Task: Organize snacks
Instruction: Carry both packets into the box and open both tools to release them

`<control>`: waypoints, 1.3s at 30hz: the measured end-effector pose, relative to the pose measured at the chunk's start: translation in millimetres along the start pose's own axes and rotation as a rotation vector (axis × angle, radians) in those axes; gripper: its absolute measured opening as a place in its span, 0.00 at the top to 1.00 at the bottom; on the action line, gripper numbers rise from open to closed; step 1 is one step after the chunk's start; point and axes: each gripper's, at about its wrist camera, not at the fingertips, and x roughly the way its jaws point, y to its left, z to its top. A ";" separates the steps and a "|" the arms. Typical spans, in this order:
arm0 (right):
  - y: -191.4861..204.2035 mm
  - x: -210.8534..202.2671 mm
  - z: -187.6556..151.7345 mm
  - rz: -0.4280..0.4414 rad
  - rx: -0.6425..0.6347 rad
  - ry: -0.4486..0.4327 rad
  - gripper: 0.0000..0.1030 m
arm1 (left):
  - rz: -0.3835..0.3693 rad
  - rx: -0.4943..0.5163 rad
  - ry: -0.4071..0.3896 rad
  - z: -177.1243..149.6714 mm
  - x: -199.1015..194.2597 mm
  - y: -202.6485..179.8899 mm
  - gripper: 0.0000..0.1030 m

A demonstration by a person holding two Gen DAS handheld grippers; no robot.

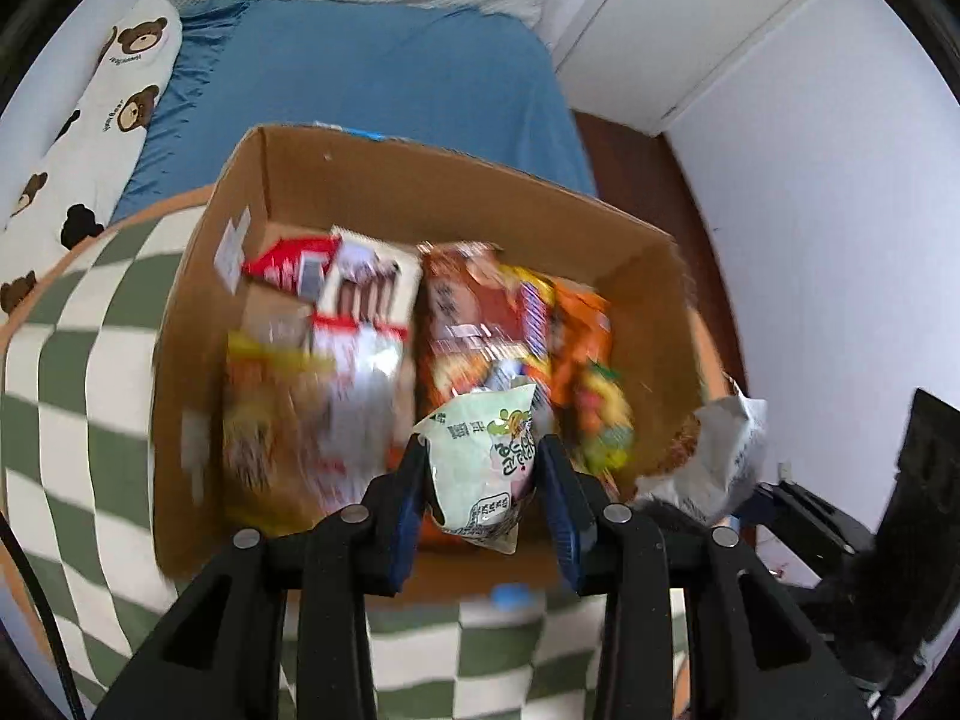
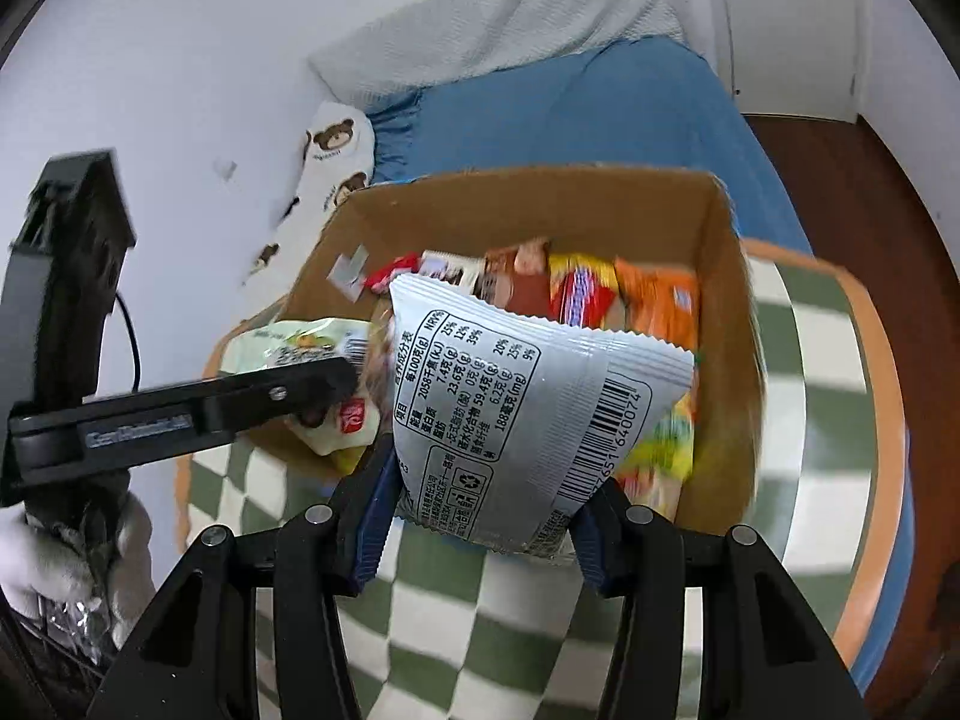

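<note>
An open cardboard box (image 1: 420, 192) sits on a green-and-white checkered mat and holds several colourful snack packs (image 1: 480, 312). My left gripper (image 1: 483, 468) is shut on a pale green snack packet (image 1: 480, 462) above the box's near edge. My right gripper (image 2: 486, 504) is shut on a silver snack bag (image 2: 516, 408), its barcode side facing the camera, held above the box's (image 2: 540, 192) near side. In the right wrist view the left gripper (image 2: 240, 402) with the green packet (image 2: 300, 348) shows at the left. In the left wrist view the silver bag (image 1: 714, 456) shows at the right.
The checkered mat (image 1: 90, 420) lies on a bed with a blue sheet (image 1: 372, 72). A bear-print pillow (image 1: 102, 138) lies along the left wall. White walls and a cupboard door (image 1: 690, 30) stand to the right, over dark wood floor (image 2: 840, 210).
</note>
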 end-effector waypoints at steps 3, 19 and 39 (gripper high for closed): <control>-5.8 28.2 30.8 -0.024 -0.041 0.067 0.48 | 0.032 0.002 0.047 16.7 35.6 9.5 0.67; -50.3 104.1 45.9 -0.103 -0.019 0.278 0.05 | 0.174 -0.013 0.096 40.1 86.7 36.0 0.25; -47.0 10.2 2.8 -0.270 0.098 0.018 0.02 | 0.290 0.068 -0.099 -22.0 18.7 13.7 0.02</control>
